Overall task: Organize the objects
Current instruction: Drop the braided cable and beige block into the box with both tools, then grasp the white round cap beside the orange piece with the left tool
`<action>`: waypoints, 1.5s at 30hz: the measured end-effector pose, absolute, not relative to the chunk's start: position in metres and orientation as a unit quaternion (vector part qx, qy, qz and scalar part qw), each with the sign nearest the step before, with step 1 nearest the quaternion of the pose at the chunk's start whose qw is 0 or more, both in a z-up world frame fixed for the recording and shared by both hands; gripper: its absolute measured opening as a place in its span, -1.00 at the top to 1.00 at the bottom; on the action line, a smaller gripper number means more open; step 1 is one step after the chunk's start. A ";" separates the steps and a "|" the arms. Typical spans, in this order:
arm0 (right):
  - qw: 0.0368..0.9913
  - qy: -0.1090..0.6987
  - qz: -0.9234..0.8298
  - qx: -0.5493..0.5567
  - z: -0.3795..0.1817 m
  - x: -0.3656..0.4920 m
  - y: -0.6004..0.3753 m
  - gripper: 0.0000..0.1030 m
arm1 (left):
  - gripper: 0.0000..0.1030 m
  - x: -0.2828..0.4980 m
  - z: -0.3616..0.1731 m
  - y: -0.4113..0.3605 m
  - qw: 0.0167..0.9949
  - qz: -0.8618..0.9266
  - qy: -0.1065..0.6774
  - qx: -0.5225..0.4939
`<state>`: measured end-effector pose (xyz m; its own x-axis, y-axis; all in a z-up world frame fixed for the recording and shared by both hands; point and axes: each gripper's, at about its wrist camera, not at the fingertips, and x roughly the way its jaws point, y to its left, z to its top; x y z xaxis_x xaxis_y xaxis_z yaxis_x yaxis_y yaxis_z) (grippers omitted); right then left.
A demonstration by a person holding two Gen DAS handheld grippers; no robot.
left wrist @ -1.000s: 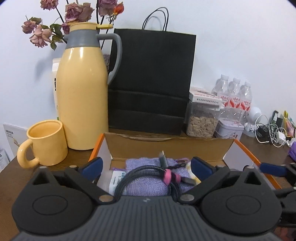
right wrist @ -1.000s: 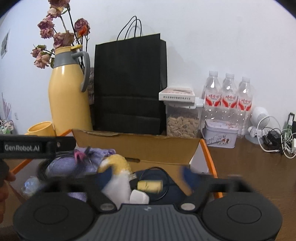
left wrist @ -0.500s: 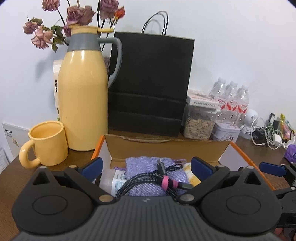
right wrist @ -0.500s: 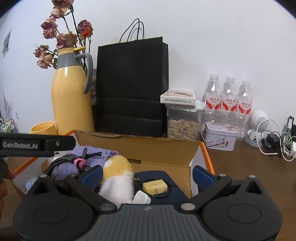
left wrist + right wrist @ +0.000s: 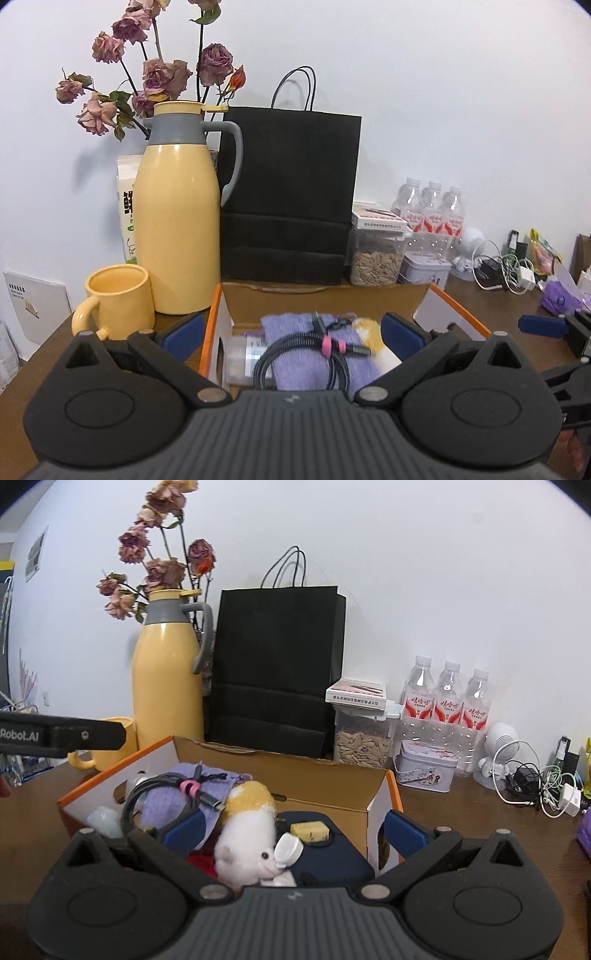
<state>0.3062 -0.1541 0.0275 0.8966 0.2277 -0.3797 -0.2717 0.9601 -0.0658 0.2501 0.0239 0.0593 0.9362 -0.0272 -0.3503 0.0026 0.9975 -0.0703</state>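
Note:
An open cardboard box with orange edges sits on the brown table. Inside lie a purple knitted cloth, a coiled black cable with a pink tie, a clear bottle, a white and yellow plush toy and a dark blue case with a yellow block on it. My left gripper is open, held above the box's near edge over the cable. My right gripper is open too, hovering over the plush toy and case. Neither holds anything.
A yellow thermos and yellow mug stand left of the box. Behind it are a black paper bag, a seed jar, a tin, water bottles and tangled chargers at right.
Both grippers have pulled back and risen from the box, so more of the wall and flowers shows. The cable lies on the purple cloth in the box throughout.

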 end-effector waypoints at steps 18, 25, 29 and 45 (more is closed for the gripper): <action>0.960 0.234 0.136 -0.073 -0.009 0.237 -0.153 -1.00 | -1.00 0.182 0.014 0.042 0.964 0.007 0.266 -0.018; 0.957 0.245 0.136 -0.075 -0.020 0.221 -0.152 -1.00 | -1.00 0.159 0.002 0.052 0.956 0.026 0.293 -0.020; 0.956 0.250 0.135 -0.072 -0.025 0.215 -0.153 -1.00 | -1.00 0.149 -0.006 0.053 0.950 0.027 0.312 -0.014; 0.955 0.257 0.124 -0.076 -0.036 0.212 -0.152 -1.00 | -1.00 0.160 -0.039 0.026 0.937 0.013 0.349 0.022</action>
<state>0.2124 -0.1517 -0.0355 0.8367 0.1978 -0.5107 -0.2758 0.9578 -0.0809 0.1596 0.0257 -0.0393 0.7559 0.0395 -0.6535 -0.0092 0.9987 0.0497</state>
